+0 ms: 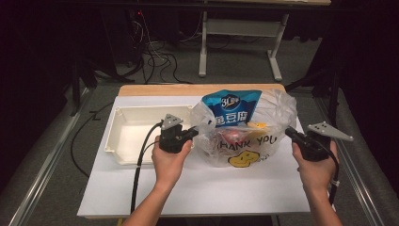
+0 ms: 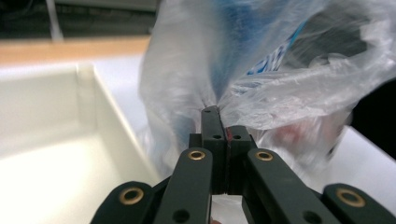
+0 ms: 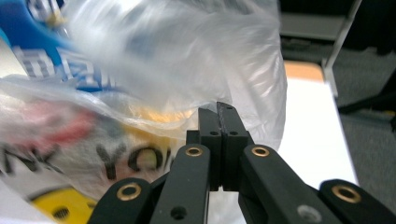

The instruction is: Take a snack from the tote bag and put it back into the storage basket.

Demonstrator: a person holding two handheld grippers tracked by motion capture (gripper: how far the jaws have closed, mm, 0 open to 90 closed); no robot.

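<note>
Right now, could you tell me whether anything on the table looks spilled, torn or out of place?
Nothing stands out. The plastic bag sits whole on the white table, its blue packet poking out the top, pinched at each side by the left gripper and right gripper. The white tray lies square beside it.

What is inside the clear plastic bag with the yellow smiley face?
Inside the plastic bag a blue snack packet stands upright; below it show something red and something yellow. The crinkled film hides what they are.
</note>
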